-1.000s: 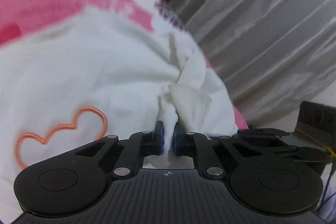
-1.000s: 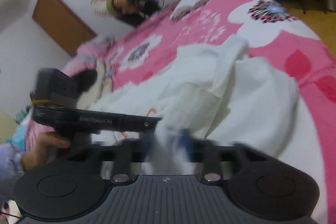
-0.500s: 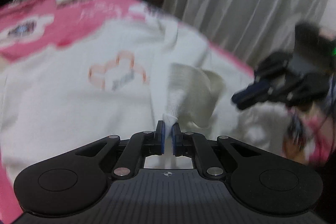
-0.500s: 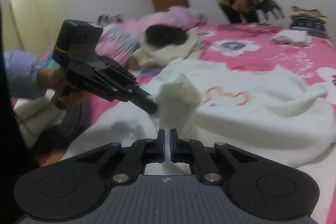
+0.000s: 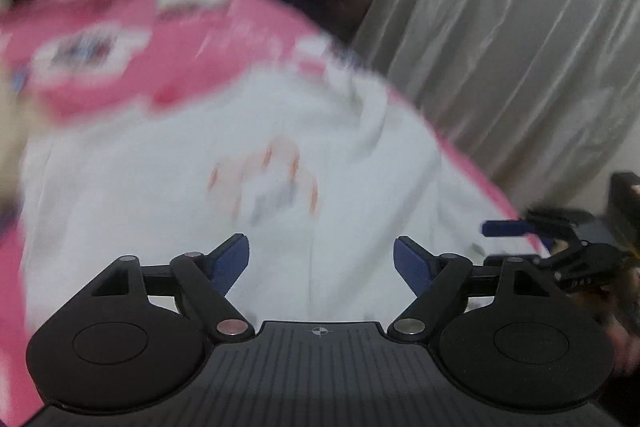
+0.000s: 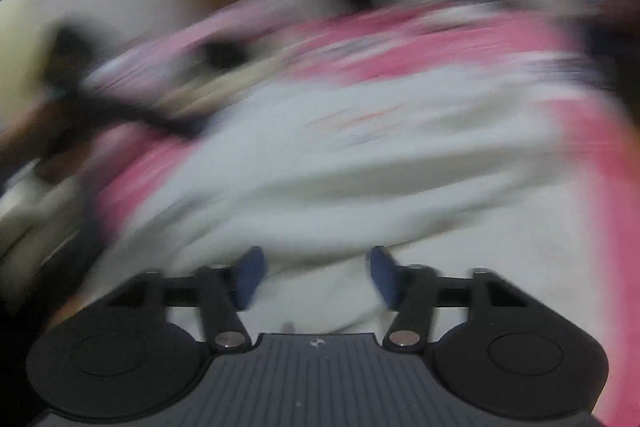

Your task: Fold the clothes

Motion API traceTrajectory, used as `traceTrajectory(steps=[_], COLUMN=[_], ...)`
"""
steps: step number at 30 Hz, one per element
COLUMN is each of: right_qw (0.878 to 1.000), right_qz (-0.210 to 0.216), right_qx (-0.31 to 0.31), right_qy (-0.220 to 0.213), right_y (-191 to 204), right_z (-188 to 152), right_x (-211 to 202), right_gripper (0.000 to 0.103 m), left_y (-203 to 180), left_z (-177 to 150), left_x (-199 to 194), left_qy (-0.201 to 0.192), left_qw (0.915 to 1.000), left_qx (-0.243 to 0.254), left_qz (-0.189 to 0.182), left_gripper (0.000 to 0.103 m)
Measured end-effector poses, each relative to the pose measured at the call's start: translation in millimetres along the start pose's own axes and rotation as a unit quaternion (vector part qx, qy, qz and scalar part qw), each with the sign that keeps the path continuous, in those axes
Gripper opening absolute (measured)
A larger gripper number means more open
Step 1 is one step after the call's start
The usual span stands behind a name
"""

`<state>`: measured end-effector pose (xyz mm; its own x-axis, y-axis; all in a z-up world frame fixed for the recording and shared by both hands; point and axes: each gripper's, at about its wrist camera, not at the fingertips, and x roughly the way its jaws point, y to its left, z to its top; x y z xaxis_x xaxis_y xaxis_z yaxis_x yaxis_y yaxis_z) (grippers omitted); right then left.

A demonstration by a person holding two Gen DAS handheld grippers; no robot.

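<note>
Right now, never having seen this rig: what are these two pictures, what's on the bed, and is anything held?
No robot arm here: a person holds a two-finger gripper in each hand, each with a fisheye camera looking along its fingers. One picture looks out from the left gripper, the other from the right gripper; both are motion-blurred. On the pink floral bedspread lies a white garment with an orange print. Nothing is held: both grippers' jaws are opening, their blue pads apart and clear of the cloth. The right gripper also shows at the left view's right edge.
</note>
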<state>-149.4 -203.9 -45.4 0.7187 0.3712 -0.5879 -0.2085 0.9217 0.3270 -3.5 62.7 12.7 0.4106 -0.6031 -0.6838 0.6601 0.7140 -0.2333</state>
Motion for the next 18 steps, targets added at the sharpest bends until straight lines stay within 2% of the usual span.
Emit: traceTrajectory(steps=[2,4,6,8,9,10,11,12,13,14,16,18], right_qw=[0.995,0.987,0.974,0.968,0.967,0.968,0.97,0.972,0.976,0.98,0.981,0.979], right_qz=[-0.011,-0.036,-0.066,-0.08,-0.078,-0.072,-0.069,-0.07,-0.075,-0.082,-0.092,-0.097], right_qx=[0.094,0.156,0.208,0.236,0.239,0.238,0.233,0.222,0.202,0.177,0.167,0.178], right_qy=[-0.017,-0.035,-0.052,-0.042,-0.035,-0.027,-0.024,-0.025,-0.027,-0.028,-0.025,-0.026], right_y=[-42,-72,-98,-116,-122,-127,-129,-128,-125,-122,-120,-121], right_z=[17,28,38,46,49,52,56,57,59,61,57,52], right_x=[8,20,33,54,64,74,82,85,87,89,87,85], right_gripper=[0.065,0.065,0.066,0.064,0.063,0.062,0.057,0.056,0.048,0.034,0.025,0.022], left_y=[0,-4,-5,-4,-1,3,6,9,13,18,29,40], left_z=[34,66,87,100,101,101,102,104,107,111,121,129], left_x=[49,104,151,191,197,200,203,207,210,213,215,209], left_qy=[-0.009,-0.007,0.01,0.024,0.021,0.018,0.013,0.01,0.01,0.007,-0.008,-0.034], left_qw=[0.9997,0.9996,0.9998,0.999,0.9979,0.9966,0.9955,0.9948,0.9941,0.9934,0.9923,0.9918], left_qx=[0.018,0.01,-0.004,-0.032,-0.056,-0.076,-0.091,-0.1,-0.107,-0.114,-0.124,-0.118], left_qz=[-0.016,-0.024,-0.019,-0.018,-0.023,-0.026,-0.02,-0.014,-0.012,-0.011,-0.004,0.035], left_gripper=[0.081,0.081,0.08,0.077,0.077,0.069,0.05,0.039,0.015,0.005,0.004,0.001])
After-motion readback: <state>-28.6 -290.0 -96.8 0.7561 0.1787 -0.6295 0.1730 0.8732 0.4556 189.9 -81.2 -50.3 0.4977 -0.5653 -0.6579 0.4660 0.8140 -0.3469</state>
